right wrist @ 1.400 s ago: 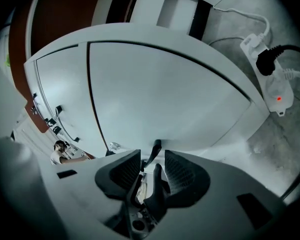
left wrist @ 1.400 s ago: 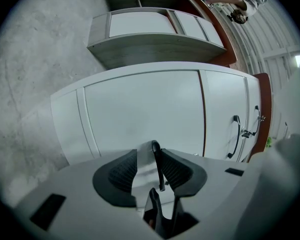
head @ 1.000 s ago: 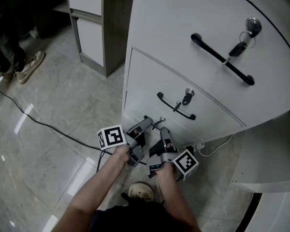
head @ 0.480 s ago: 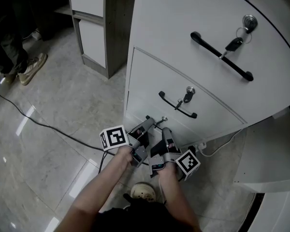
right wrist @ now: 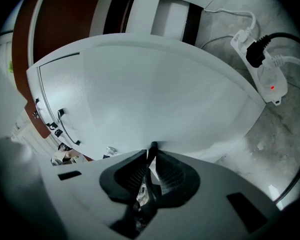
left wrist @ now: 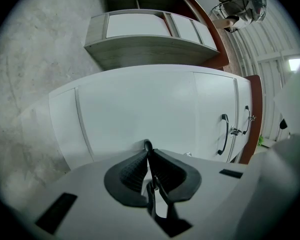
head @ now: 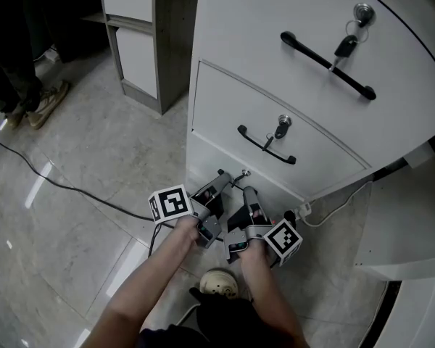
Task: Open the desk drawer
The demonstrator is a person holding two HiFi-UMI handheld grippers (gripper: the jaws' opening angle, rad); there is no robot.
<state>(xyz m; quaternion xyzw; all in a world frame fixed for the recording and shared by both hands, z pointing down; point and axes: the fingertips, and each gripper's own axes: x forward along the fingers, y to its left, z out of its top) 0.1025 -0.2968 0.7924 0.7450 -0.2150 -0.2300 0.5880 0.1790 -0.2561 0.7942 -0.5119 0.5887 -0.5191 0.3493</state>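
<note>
The white drawer cabinet [head: 312,122] stands ahead, with three drawer fronts. Both grippers are down at the bottom drawer [head: 203,158], side by side by its lock [head: 244,173]. My left gripper [head: 219,176] [left wrist: 148,146] is shut on the bottom drawer's thin black handle [left wrist: 148,145], which shows between its ribbed pads. My right gripper [head: 246,193] [right wrist: 151,149] is shut on the same handle [right wrist: 152,147] just to the right. In the head view the handle itself is hidden behind the grippers. The drawer front looks flush with the cabinet.
The middle drawer has a black handle [head: 266,145]. The top handle [head: 326,64] has keys [head: 346,43] hanging by it. A white power strip [right wrist: 262,66] lies on the floor at the right. A black cable [head: 58,183] crosses the tiles at the left. A grey shelf unit [head: 141,42] stands behind.
Both hands stay at the bottom drawer's handle. The head view has shifted slightly, so the cabinet sits a little higher in the picture.
</note>
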